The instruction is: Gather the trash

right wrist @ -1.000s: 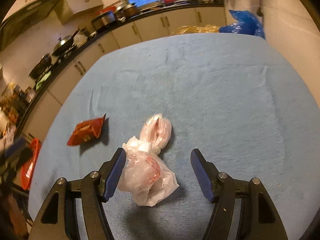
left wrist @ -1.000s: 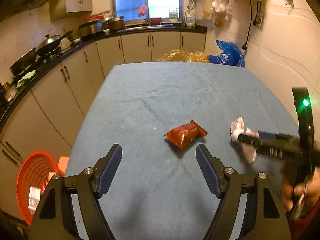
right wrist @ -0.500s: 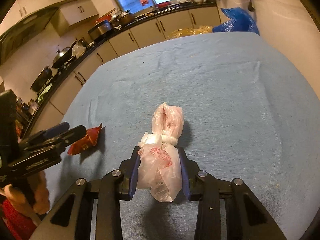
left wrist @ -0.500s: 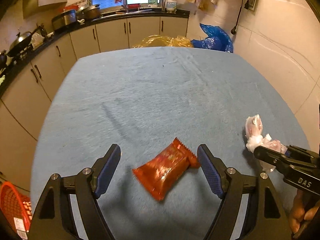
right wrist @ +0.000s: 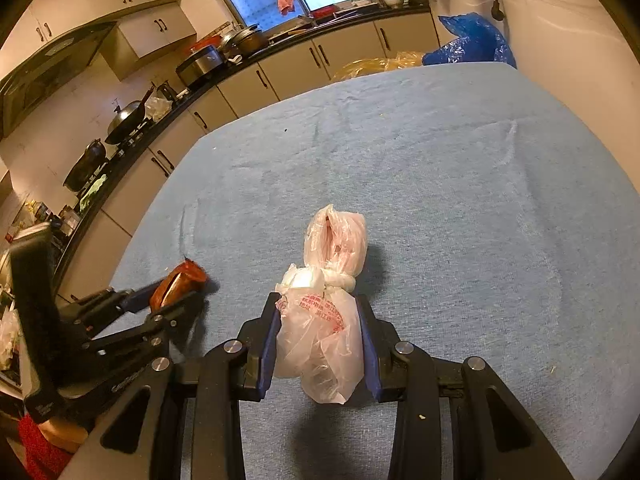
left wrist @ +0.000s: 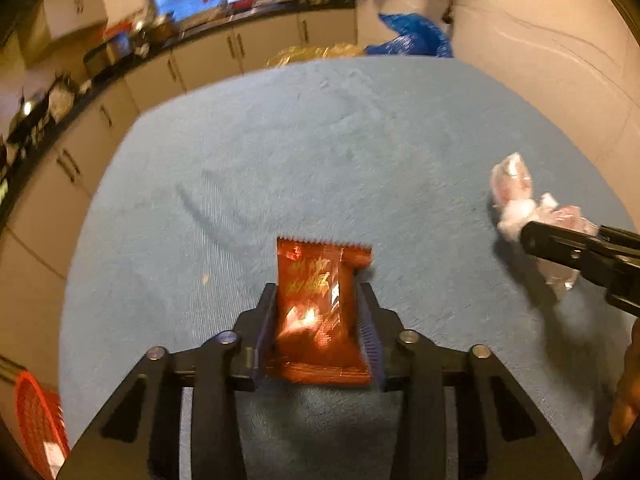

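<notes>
A red snack wrapper (left wrist: 320,308) lies on the blue-covered table (left wrist: 360,140). My left gripper (left wrist: 316,290) is closing its jaws on it, and both pads touch the wrapper's sides. A knotted clear plastic bag (right wrist: 324,320) with red print sits to the right. My right gripper (right wrist: 317,300) is shut on the bag's near half, and the far half sticks out ahead. In the right wrist view the left gripper (right wrist: 176,292) shows at the lower left with the wrapper (right wrist: 180,278) in it. In the left wrist view the bag (left wrist: 516,196) shows at the right edge.
An orange mesh basket (left wrist: 36,420) stands on the floor off the table's left edge. Kitchen counters with pots (right wrist: 128,116) run along the left and far walls. A blue plastic bag (right wrist: 468,46) and a yellow one lie beyond the far end of the table.
The left gripper came down and forward over the red wrapper and closed from wide open onto it. The right gripper closed on the plastic bag and has stayed there.
</notes>
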Tool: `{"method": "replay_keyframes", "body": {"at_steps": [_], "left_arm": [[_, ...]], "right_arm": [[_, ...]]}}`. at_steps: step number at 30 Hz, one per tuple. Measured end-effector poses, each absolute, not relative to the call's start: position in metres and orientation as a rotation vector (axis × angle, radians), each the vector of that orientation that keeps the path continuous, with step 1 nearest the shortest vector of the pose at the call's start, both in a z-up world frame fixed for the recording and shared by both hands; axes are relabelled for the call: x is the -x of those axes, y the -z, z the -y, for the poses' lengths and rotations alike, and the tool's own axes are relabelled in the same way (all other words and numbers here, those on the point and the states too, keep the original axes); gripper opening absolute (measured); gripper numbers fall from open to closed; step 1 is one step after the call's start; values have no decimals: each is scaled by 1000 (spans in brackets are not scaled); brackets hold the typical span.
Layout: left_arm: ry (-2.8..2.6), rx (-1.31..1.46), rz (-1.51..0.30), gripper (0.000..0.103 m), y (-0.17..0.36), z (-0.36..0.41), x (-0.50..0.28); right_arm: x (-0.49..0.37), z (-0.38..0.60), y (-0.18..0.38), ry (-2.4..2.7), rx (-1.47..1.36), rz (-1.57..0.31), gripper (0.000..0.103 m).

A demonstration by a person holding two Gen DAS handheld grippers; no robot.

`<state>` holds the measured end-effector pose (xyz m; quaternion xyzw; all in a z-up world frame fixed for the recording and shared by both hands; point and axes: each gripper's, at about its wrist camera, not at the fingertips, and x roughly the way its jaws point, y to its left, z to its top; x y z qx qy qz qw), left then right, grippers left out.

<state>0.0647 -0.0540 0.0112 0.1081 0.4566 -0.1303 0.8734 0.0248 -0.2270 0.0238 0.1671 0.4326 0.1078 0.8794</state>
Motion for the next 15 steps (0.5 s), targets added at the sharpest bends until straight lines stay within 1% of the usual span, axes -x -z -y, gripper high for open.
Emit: {"method": "replay_keyframes", "body": {"at_steps": [7,15], "left_arm": [[206,-108,-910,34,-11,33,-52],[88,-21,-758,34,-35,2,4]], "right_arm": [[-21,211,-31,-258,-274,-869,38],[-6,172,-43,-327,-118,-786,38]]}}
